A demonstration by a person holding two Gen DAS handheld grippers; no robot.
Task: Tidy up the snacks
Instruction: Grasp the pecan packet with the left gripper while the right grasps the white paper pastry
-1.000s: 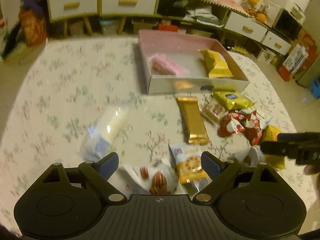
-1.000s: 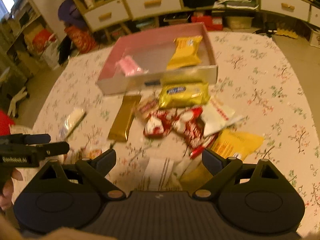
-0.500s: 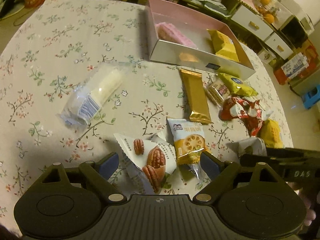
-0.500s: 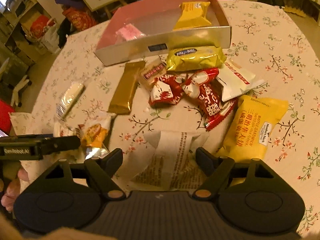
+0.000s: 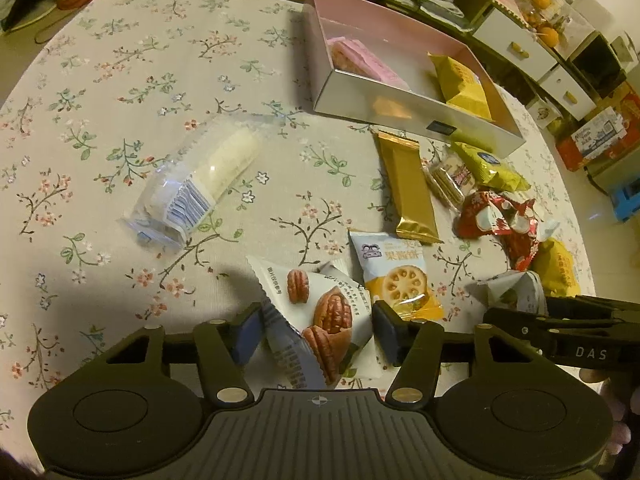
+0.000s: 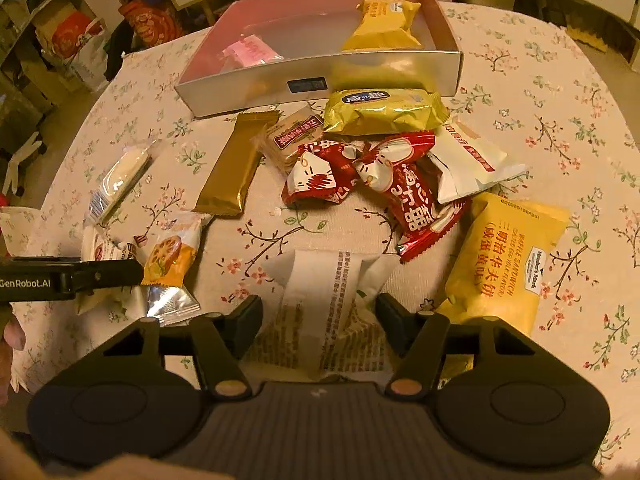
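Note:
A pink-lined box (image 5: 416, 118) (image 6: 320, 76) holds a pink packet (image 5: 360, 60) and a yellow packet (image 5: 460, 84). Loose snacks lie in front of it on the floral cloth. My left gripper (image 5: 314, 330) is open, its fingers on either side of a white pecan packet (image 5: 320, 320). My right gripper (image 6: 318, 322) is open, its fingers on either side of a white printed packet (image 6: 332, 308). A biscuit packet (image 5: 396, 276) lies just right of the pecan packet.
A gold bar (image 5: 408, 184), a clear-wrapped white roll (image 5: 200, 184), red packets (image 6: 380, 176), a gold-green packet (image 6: 380, 110), a white packet (image 6: 472, 160) and a yellow sandwich packet (image 6: 508, 264) lie around. Drawers and shelves stand behind the table.
Both grippers have dropped toward the table and narrowed. The left one now brackets the pecan packet, the right one the white printed packet.

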